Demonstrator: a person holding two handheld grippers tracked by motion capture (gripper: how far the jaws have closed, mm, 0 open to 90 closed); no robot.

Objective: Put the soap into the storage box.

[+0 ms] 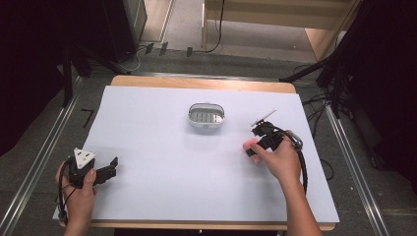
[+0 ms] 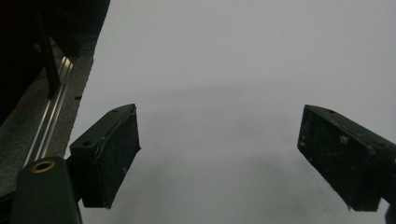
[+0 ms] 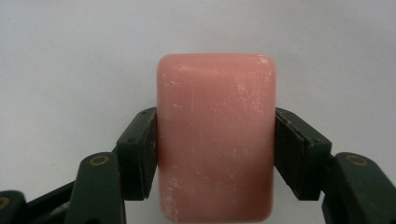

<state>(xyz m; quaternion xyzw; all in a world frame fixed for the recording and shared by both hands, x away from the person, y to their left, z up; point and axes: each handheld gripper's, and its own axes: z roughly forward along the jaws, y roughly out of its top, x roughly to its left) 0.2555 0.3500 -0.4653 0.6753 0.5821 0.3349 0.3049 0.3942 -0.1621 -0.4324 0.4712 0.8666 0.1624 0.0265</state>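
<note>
Pink soap bar (image 3: 215, 135) clamped betw. both pads of right hand-held gripper (image 1: 255, 146), low over white sheet (image 1: 162, 167) on bench at right-centre, near grey soap dish (image 1: 206, 116); left hand-held gripper (image 1: 109, 169) w/ jaws wide apart, holding nothing, near bench's front-left corner.

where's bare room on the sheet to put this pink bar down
Most of the white sheet is bare: the wide middle between the left tool and the right tool, which grips the pink bar, and the far left corner. The only thing lying on it is the soap dish, far centre.
</note>
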